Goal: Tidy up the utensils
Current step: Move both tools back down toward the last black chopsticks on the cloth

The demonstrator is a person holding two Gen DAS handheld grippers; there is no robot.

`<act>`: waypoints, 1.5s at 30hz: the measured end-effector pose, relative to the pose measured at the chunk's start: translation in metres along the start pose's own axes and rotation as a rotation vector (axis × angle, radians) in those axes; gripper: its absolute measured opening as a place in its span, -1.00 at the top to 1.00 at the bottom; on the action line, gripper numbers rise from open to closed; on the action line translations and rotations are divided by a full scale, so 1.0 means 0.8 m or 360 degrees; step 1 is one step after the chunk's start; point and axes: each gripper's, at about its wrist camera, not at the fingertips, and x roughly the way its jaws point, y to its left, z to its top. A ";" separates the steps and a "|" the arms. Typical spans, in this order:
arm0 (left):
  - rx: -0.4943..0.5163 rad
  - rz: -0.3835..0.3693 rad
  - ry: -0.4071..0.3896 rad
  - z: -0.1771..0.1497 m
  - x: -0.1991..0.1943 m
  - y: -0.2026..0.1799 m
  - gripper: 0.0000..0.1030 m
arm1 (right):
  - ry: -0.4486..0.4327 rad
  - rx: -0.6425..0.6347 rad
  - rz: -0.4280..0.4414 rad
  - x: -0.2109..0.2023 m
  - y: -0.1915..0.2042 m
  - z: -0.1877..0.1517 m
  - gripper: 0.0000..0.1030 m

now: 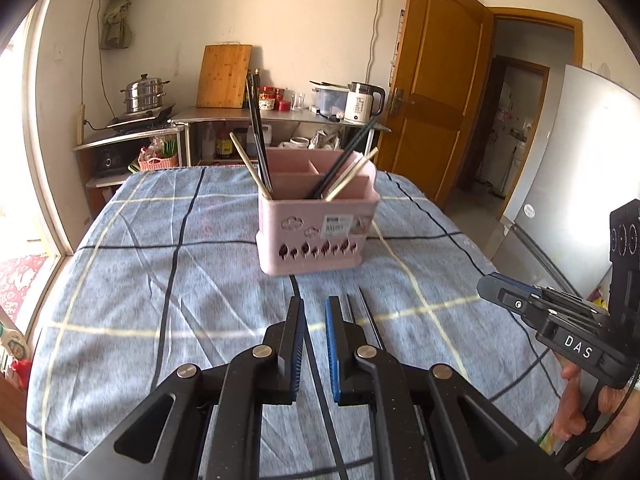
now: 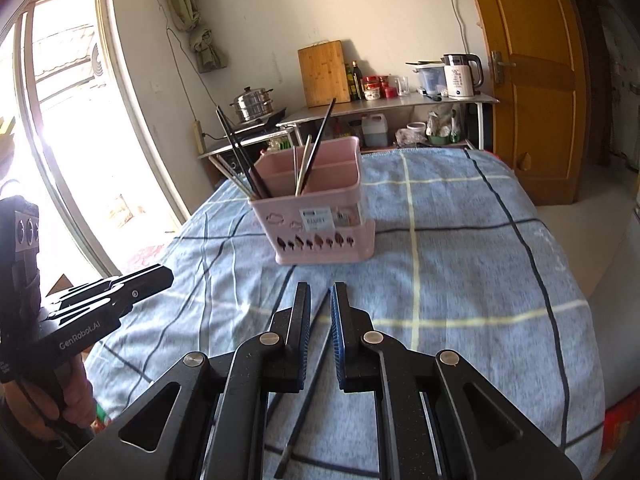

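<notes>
Left gripper (image 1: 316, 304) at lower centre, we see its jaws nearly shut and empty, chopsticks (image 1: 366, 314) lying just right on the checked table (image 1: 160, 280); pink holder (image 1: 316, 216) mid-frame. Right gripper (image 2: 320, 290), jaws nearly closed too, a dark chopstick (image 2: 308, 384) beneath, ungripped; holder (image 2: 316, 216) centre.

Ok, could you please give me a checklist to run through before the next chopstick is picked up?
1. Pink holder upright on the cloth: ok.
2. Free space in the holder: ok.
3. Loose chopsticks in view on the cloth: ok.
4. Left gripper jaws wide enough to grasp: not ok, nearly closed.
5. Right gripper jaws wide enough: not ok.
6. Right gripper empty: cannot tell; a dark chopstick shows between its fingers.
</notes>
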 end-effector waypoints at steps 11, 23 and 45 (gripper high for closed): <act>0.0013 0.0008 0.0043 -0.041 -0.010 -0.014 0.81 | 0.0068 -0.0018 -0.0004 -0.009 0.009 -0.046 0.78; 0.0002 0.0014 0.0089 -0.056 -0.002 -0.009 0.81 | 0.0138 -0.0039 -0.0014 0.003 0.018 -0.061 0.72; -0.0089 0.0009 0.0219 -0.053 0.064 0.028 0.68 | 0.0349 -0.0060 -0.0041 0.093 0.024 -0.064 0.68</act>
